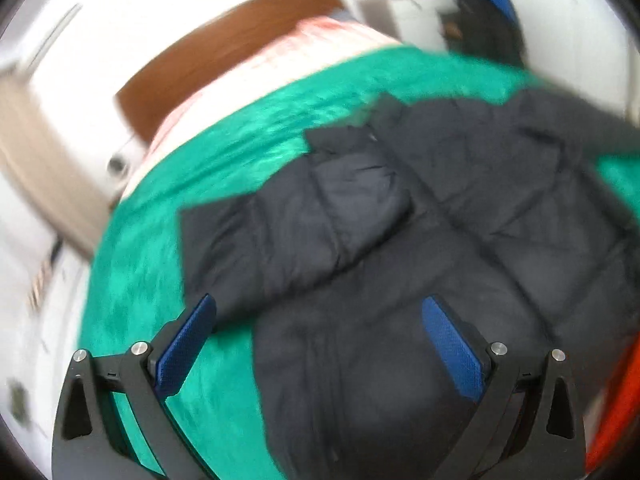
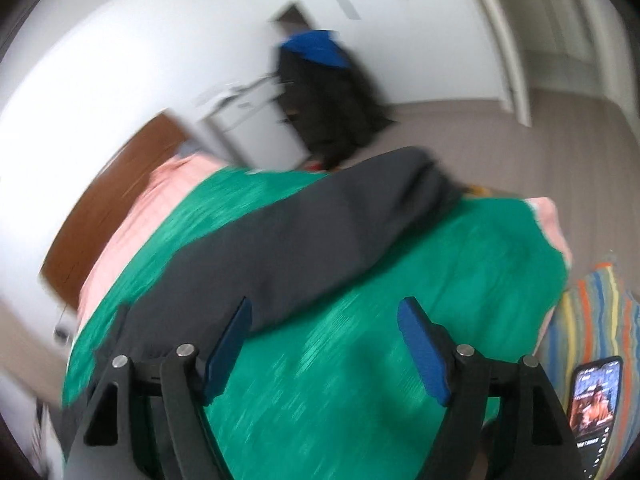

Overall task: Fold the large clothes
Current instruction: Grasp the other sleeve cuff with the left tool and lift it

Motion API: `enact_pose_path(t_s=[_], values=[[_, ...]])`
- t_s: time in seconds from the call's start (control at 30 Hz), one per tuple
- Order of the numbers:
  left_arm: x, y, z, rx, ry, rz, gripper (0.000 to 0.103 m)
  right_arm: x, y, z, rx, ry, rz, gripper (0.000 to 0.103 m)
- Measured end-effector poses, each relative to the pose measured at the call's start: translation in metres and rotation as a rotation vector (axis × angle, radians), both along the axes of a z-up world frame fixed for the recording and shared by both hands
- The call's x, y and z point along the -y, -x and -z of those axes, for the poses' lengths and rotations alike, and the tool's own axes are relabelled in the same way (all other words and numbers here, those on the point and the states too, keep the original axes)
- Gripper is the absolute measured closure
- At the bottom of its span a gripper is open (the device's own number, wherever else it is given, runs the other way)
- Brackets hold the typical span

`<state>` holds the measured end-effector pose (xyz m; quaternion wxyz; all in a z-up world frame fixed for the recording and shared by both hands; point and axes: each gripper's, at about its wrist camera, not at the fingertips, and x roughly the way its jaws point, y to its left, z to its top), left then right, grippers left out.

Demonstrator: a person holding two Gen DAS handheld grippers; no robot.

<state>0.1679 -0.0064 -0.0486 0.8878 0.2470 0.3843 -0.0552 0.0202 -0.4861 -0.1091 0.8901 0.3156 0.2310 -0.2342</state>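
A green blanket (image 2: 360,360) covers most of the bed, with a pink sheet (image 2: 120,236) showing past its far edge and again at its right corner. A brown wooden headboard (image 1: 224,48) stands against the white wall (image 2: 120,80) behind the bed. Near the wall, on the grey floor (image 2: 520,140), a dark garment with a blue top (image 2: 328,92) hangs beside a white piece of furniture (image 2: 248,120); blur hides what it hangs on. At the bed's right side lies a multicoloured striped cloth (image 2: 592,312), and a phone (image 2: 596,408) with a lit screen rests on it. Something orange-red (image 1: 616,408) shows at the right edge of the left wrist view.
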Motion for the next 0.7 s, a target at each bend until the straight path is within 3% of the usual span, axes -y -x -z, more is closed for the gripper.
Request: enact_pose_path(t_s=[0.13,0.23,0.27,0.3,0.33,0.37,0.4,0.43,0.57,0.7], values=[[0.046,-0.069,0.063,-0.049,-0.193,0.122,0.0,-0.061,0.014,0.005,0.016,0.052,-0.129,0.026],[0.062,-0.109,0.101,-0.054,-0.277,0.121,0.0,-0.1,0.027,0.011,0.018,0.113,-0.226,0.026],[0.06,-0.121,0.104,-0.069,-0.235,0.094,0.001,-0.107,0.027,0.007,0.023,0.145,-0.255,0.026],[0.053,-0.133,0.1,-0.091,-0.141,0.059,0.018,-0.114,0.026,0.001,0.034,0.186,-0.273,0.026],[0.043,-0.14,0.096,-0.118,-0.049,0.038,0.062,-0.119,0.026,-0.002,0.043,0.213,-0.278,0.026],[0.033,-0.146,0.09,-0.145,0.034,0.009,0.081,-0.122,0.026,-0.004,0.051,0.236,-0.283,0.026],[0.022,-0.148,0.083,-0.14,0.084,-0.032,0.091,-0.127,0.025,-0.005,0.052,0.259,-0.292,0.026],[0.005,-0.145,0.067,-0.115,0.161,-0.052,0.093,-0.129,0.029,-0.002,0.049,0.268,-0.297,0.026],[-0.078,-0.112,0.004,0.017,0.346,-0.16,0.094,-0.127,0.024,0.001,0.043,0.273,-0.313,0.026],[-0.198,-0.057,-0.047,0.166,0.449,-0.377,0.094,-0.129,0.022,0.001,0.045,0.276,-0.309,0.026]])
